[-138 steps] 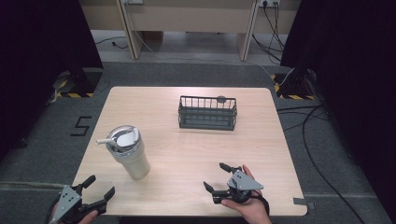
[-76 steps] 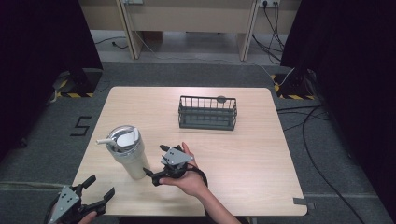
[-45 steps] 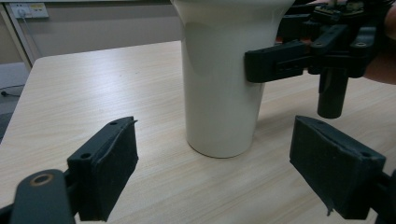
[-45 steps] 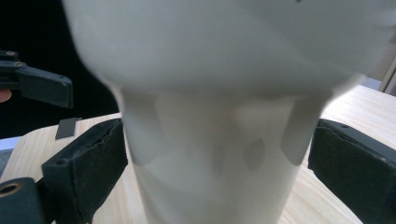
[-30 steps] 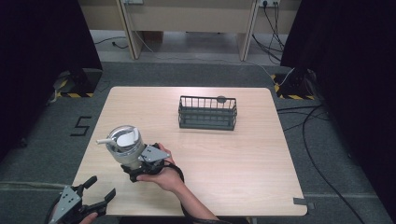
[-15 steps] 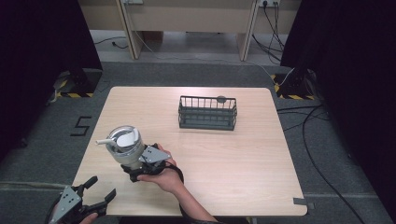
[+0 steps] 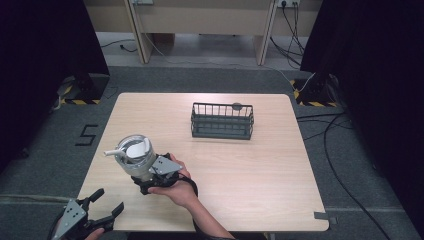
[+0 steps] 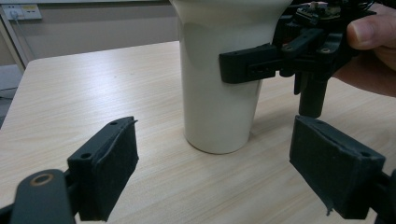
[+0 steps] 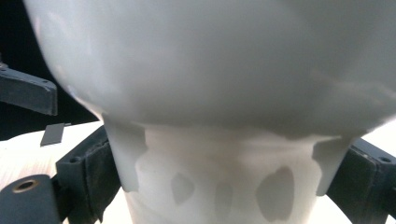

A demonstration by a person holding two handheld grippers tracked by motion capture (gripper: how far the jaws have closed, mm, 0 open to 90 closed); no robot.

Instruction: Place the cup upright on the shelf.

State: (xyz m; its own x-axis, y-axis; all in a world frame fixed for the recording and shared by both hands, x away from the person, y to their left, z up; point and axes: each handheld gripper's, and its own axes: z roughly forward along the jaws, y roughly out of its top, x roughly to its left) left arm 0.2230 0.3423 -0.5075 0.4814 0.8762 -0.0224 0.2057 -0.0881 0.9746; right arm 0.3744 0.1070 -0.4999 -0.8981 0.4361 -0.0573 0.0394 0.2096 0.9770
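Fingers (image 9: 88,172) seemingly clasp one tumbler (image 7: 135,159)

I note a cream-white tumbler (image 7: 136,161) with a grey lid and white straw. Both my grippers, right gripper (image 7: 156,176) and left gripper (image 7: 92,215), are black with grey top plates. Bench (image 7: 260,170): pale wood grain. Wire basket (image 7: 222,121): dark grey. Floor: grey carpet (image 7: 60,150).

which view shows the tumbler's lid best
The high view: it looks down on the tumbler, showing its lid and straw. The left gripper view shows the lower body held by the right tongs; the right gripper view, a blurred close-up.
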